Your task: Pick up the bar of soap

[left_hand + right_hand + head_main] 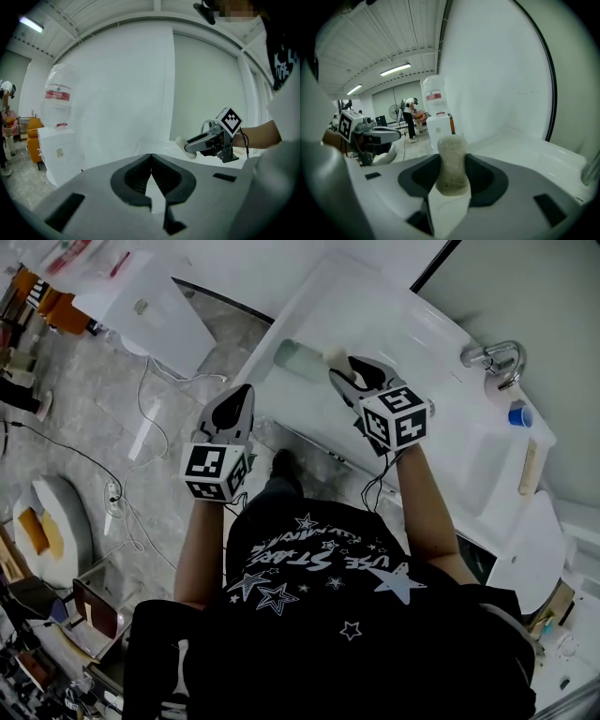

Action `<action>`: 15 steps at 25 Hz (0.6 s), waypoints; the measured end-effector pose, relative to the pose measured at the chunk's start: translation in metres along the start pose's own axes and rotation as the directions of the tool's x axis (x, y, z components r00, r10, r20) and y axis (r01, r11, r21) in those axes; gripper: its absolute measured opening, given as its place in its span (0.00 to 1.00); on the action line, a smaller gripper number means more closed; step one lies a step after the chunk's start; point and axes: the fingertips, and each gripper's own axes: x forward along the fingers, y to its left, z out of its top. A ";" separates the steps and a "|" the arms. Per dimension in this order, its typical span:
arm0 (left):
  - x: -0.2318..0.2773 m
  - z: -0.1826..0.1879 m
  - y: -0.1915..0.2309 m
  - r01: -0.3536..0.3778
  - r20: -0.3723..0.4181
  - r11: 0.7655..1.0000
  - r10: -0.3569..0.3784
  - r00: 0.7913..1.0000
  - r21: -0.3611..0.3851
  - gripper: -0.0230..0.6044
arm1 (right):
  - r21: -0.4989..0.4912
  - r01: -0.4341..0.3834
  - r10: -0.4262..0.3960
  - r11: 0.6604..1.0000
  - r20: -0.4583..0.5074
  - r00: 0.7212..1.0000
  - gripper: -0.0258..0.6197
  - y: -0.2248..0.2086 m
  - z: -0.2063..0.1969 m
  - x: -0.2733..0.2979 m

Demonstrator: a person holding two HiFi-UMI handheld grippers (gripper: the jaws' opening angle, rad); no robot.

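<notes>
The bar of soap (451, 164) is pale cream and rounded, and it stands on end between the jaws of my right gripper (451, 180), which is shut on it. In the head view the soap (336, 356) pokes out of the right gripper (349, 371) above the white bathtub's rim (309, 310). The left gripper view shows the soap (182, 144) at the tip of the right gripper (190, 145), lifted off the tub. My left gripper (151, 177) is shut with nothing in it and hangs left of the tub (236, 401).
A chrome tap (495, 358) and a blue cup (520, 415) are at the tub's far right end. A white water dispenser (57, 150) with a bottle stands to the left. Cables (150, 442) trail over the grey floor. A person (410, 118) stands far off.
</notes>
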 end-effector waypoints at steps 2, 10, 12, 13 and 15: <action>-0.006 0.001 -0.010 -0.001 0.009 1.000 0.001 1.000 0.007 0.05 | 0.010 0.001 -0.001 1.000 0.015 1.000 0.32 0.003 -0.003 -0.013; -0.037 -0.005 -0.056 -0.007 0.038 1.000 0.006 0.999 0.024 0.05 | -0.008 0.004 -0.003 1.000 0.052 0.999 0.32 0.021 -0.024 -0.063; -0.047 -0.009 -0.069 -0.007 0.042 1.000 0.006 0.999 0.024 0.05 | -0.008 -0.001 0.001 1.000 0.056 0.998 0.32 0.028 -0.032 -0.076; -0.053 -0.012 -0.076 -0.007 0.042 1.000 0.006 0.999 0.024 0.05 | -0.007 -0.003 0.004 1.000 0.057 0.998 0.32 0.032 -0.036 -0.083; -0.063 -0.017 -0.087 -0.007 0.042 1.000 0.006 0.999 0.018 0.05 | -0.004 -0.007 0.008 1.000 0.061 0.998 0.32 0.040 -0.045 -0.096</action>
